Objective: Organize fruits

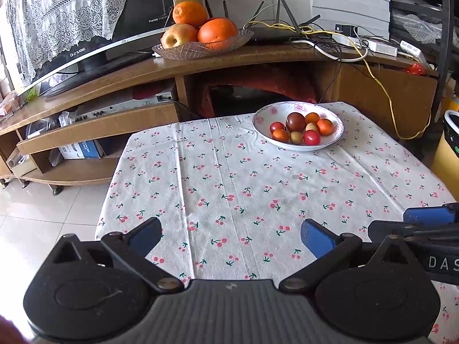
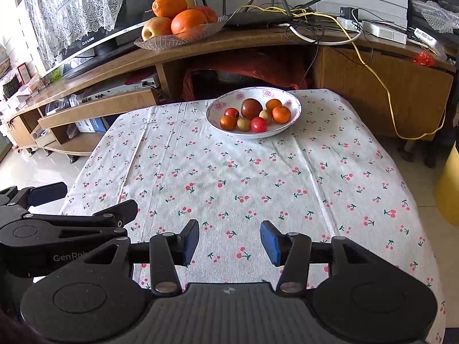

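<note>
Left wrist view
Left tongs [image 1: 231, 236]: blue pads wide apart, nothing between them, above the near desk edge.
Desk [image 1: 229, 177]: covered by cherry-print cloth.
Floral bowl [image 1: 297, 126]: far side of the desk, right of centre.
Small fruits [image 1: 301, 128]: piled in the floral bowl; one dark, several red and orange, two pale, kinds hard to tell.
Right tongs [image 1: 424, 220]: only partly visible at the right edge.

Right wrist view
Right tongs [image 2: 229, 242]: pads apart, nothing between them, low over the near cloth.
Left tongs [image 2: 57, 200]: at the left edge, fingers spread.
Floral bowl [image 2: 254, 111]: far centre, well apart from both tongs.
Glass dish [image 2: 180, 33]: on the TV stand [image 2: 229, 46], holding oranges and an apple.
</note>
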Tool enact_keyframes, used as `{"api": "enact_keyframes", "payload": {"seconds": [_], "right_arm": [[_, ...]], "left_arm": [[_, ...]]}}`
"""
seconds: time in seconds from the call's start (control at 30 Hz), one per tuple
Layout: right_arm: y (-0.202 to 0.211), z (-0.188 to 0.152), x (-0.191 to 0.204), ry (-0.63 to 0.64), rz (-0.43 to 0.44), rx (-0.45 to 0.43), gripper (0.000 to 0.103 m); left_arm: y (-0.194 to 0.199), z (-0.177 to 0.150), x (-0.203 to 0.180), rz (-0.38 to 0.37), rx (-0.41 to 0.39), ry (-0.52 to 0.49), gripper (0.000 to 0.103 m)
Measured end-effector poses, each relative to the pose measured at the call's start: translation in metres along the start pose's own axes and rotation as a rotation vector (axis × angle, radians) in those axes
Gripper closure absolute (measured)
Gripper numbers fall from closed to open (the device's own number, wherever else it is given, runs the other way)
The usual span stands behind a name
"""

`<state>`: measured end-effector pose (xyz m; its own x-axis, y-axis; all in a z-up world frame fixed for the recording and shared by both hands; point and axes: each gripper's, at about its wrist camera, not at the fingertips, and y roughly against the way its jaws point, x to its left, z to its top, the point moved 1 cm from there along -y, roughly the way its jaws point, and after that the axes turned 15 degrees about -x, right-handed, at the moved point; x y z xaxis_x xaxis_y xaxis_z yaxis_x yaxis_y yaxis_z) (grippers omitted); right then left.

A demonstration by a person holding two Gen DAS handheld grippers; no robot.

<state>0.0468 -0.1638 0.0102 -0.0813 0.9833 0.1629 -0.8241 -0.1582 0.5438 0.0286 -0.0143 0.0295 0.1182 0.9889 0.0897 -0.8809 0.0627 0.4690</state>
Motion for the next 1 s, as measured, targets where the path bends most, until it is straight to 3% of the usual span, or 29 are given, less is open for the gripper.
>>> {"api": "enact_keyframes", "payload": {"seconds": [1.0], "right_arm": [[-0.0068,-0.006,-0.0017,-0.001,-0.005,0.034,0.059]], "left_arm": [[-0.0043,-0.0067,-0.0029,0.012,0.029,-0.008,0.0]]}}
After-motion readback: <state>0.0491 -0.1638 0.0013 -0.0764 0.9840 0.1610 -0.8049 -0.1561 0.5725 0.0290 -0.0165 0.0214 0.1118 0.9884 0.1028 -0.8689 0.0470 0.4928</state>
